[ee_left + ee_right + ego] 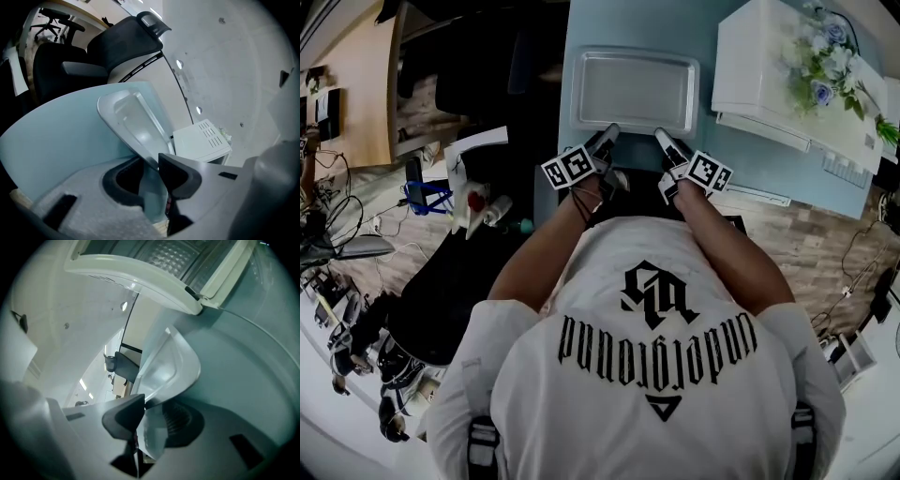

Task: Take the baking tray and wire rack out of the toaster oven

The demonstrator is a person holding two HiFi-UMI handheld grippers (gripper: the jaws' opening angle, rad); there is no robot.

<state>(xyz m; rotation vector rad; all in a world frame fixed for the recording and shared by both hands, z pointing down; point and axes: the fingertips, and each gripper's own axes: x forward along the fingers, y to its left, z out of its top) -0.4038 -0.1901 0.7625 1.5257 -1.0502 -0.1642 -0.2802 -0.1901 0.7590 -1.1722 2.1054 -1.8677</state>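
The silver baking tray (633, 89) lies flat on the pale blue table (769, 178), left of the white toaster oven (769, 66). Both grippers sit at the tray's near rim: left gripper (607, 133) at its near left corner, right gripper (662, 135) at its near right. In the left gripper view the tray (133, 122) has its rim between the slightly parted jaws of the left gripper (152, 173), which is open. The right gripper (152, 416) is open too, with the tray (164, 366) rim in its gap. The oven door (136, 273) hangs open above. I cannot make out a wire rack.
Artificial flowers (825, 56) stand on top of the oven. A black office chair (122, 47) is beyond the table's far left. Left of the table are a wooden desk (356, 84) and floor clutter with cables (473, 202). The person stands against the table's near edge.
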